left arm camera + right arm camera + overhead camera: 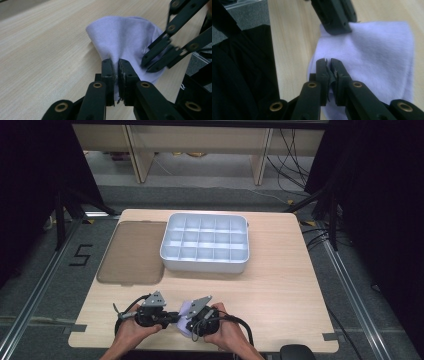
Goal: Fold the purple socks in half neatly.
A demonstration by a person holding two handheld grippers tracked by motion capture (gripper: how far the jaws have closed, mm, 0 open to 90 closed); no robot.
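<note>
Both hand-held grippers, left (117,72) and right (329,72), clamped on lilac cloth (125,37) between them; folding underway; next: lift together.

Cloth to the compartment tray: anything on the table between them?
No. In the high view, bare wood lies between the lilac cloth and the white compartment tray.

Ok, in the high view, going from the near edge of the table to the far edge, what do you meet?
Left tool and right tool, both shut on the pale purple cloth, then bare wooden table, then the brown flat lid and the white compartment tray side by side.
</note>
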